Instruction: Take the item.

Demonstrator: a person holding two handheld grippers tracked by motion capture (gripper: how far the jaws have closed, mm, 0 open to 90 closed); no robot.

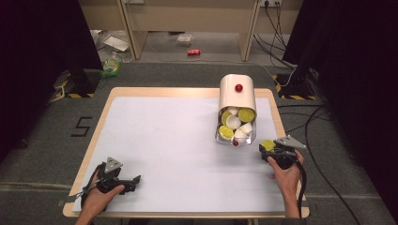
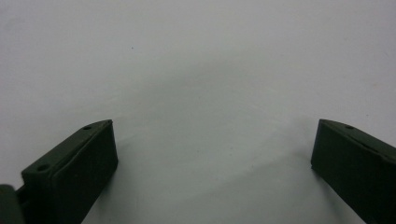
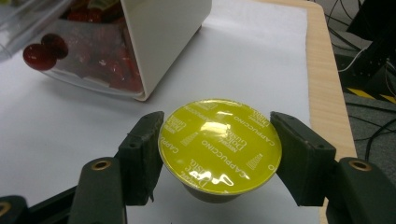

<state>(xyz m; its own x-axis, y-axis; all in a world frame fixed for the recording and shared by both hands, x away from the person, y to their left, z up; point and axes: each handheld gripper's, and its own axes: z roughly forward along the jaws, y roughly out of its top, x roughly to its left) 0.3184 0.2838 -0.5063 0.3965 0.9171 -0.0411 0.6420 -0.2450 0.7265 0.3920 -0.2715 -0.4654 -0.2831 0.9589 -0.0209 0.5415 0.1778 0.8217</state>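
in the high view, the surface (image 1: 178, 154) is a white sheet on a wooden top. the left gripper (image 1: 133, 179) rests near the front left corner, held by the person's left hand (image 1: 99, 197), its jaws pointing toward the right edge and spread apart with nothing between them. the right gripper (image 1: 266, 149) sits near the right edge, toward the front, held by the right hand (image 1: 285, 178), and a yellow-lidded capsule (image 1: 268, 145) shows at its tip. just beside it, toward the back, stands the capsule dispenser (image 1: 237, 93), a cream housing with a red knob (image 1: 239, 87) on top and a clear drawer (image 1: 234, 133) pulled toward the front, holding yellow and white capsules.

in the left gripper view, the two black jaws stand wide apart over the bare white surface (image 2: 196, 70), with nothing between them.

in the right gripper view, the right gripper (image 3: 217, 149) is clamped on the capsule (image 3: 219, 144): a jaw presses against each side of its round yellow foil lid, which faces up and reads "cappuccino". the capsule sits over the white sheet close to the wooden right edge (image 3: 327, 70). the dispenser's cream wall (image 3: 161, 37) and clear drawer (image 3: 88, 65), with red things inside, lie beyond it, apart from the capsule.
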